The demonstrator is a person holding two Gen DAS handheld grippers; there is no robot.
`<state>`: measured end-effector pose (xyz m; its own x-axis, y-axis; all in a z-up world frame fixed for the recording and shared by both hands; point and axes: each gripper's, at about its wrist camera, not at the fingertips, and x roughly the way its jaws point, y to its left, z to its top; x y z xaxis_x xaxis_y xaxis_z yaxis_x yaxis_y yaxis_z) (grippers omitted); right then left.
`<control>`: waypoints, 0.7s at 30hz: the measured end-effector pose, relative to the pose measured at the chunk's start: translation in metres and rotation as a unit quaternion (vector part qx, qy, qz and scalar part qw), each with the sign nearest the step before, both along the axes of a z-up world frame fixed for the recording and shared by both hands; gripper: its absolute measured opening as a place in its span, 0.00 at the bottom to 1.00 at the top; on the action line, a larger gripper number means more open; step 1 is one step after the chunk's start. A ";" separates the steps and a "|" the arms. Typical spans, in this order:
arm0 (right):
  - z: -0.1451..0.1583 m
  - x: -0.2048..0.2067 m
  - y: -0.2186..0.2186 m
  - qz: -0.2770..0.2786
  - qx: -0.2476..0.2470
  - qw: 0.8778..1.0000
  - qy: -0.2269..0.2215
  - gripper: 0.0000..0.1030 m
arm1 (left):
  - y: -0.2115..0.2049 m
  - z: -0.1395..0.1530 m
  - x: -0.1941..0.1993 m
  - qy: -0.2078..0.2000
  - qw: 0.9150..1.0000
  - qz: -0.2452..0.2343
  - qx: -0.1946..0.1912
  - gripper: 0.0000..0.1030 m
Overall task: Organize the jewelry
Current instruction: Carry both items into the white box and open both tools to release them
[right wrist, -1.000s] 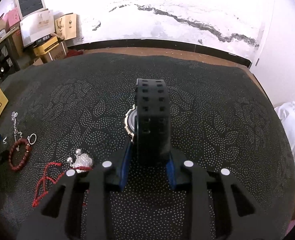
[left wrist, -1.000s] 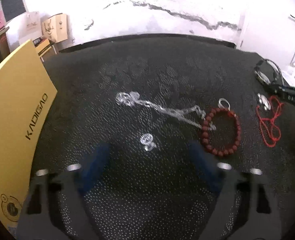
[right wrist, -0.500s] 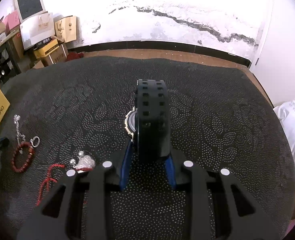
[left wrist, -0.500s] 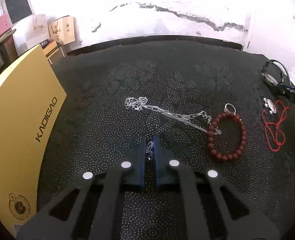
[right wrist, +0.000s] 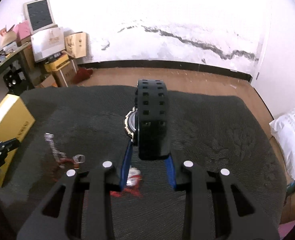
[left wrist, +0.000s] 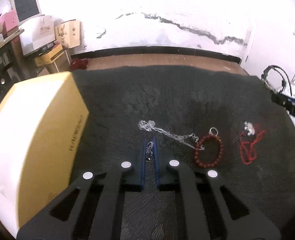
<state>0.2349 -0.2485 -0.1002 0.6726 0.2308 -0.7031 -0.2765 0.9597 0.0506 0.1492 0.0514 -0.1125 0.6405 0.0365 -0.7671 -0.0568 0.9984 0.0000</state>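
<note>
I've got both hands loaded right now. My left gripper (left wrist: 149, 150) is clenched on a small silvery trinket (left wrist: 149, 150), pinched between the blue pads (left wrist: 142, 160) at the centre of the left wrist frame; I can't make out whether it's an earring or a charm, and the motion blur doesn't help. My right gripper (right wrist: 148, 156) is clamped on the chunky black perforated-strap wristwatch (right wrist: 151, 120), strap standing up in the middle of the right wrist frame with its pale-rimmed face turned left. Loose on the dark patterned cloth (left wrist: 187, 100) lie a silver chain necklace (left wrist: 167, 134), a reddish-brown bead bracelet (left wrist: 208, 152) with a small silver ring (left wrist: 213, 130) just beside its top edge, and, further right, a red cord with a silver pendant (left wrist: 250, 146). The big yellow cardboard box (left wrist: 37, 140) fills the left side of the left view. I'd judge this as the carry step: both pieces are picked, neither is stowed. The next move, I reckon, calls for swinging the trinket left toward that box, keeping the pinch firm since the piece is tiny and could slip, then releasing over wherever it belongs; I can't see an opening in the box from here.
</note>
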 end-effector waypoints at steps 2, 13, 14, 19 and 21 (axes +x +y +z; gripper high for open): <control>0.015 -0.013 0.018 0.012 0.000 1.000 -0.006 0.30 | 0.010 0.016 -0.010 -0.008 1.000 0.006 -0.001 0.07; 0.098 -0.086 0.164 0.131 0.027 0.991 -0.031 0.30 | 0.126 0.086 -0.087 -0.014 0.997 0.076 0.005 0.07; 0.105 -0.092 0.185 0.149 0.027 0.988 -0.032 0.30 | 0.135 0.090 -0.092 -0.014 0.996 0.082 0.006 0.07; 0.124 -0.113 0.267 0.210 0.032 0.977 -0.025 0.30 | 0.191 0.114 -0.123 -0.020 0.993 0.115 0.031 0.07; 0.127 -0.115 0.302 0.232 0.042 0.972 -0.011 0.30 | 0.209 0.118 -0.130 -0.019 0.991 0.127 0.030 0.07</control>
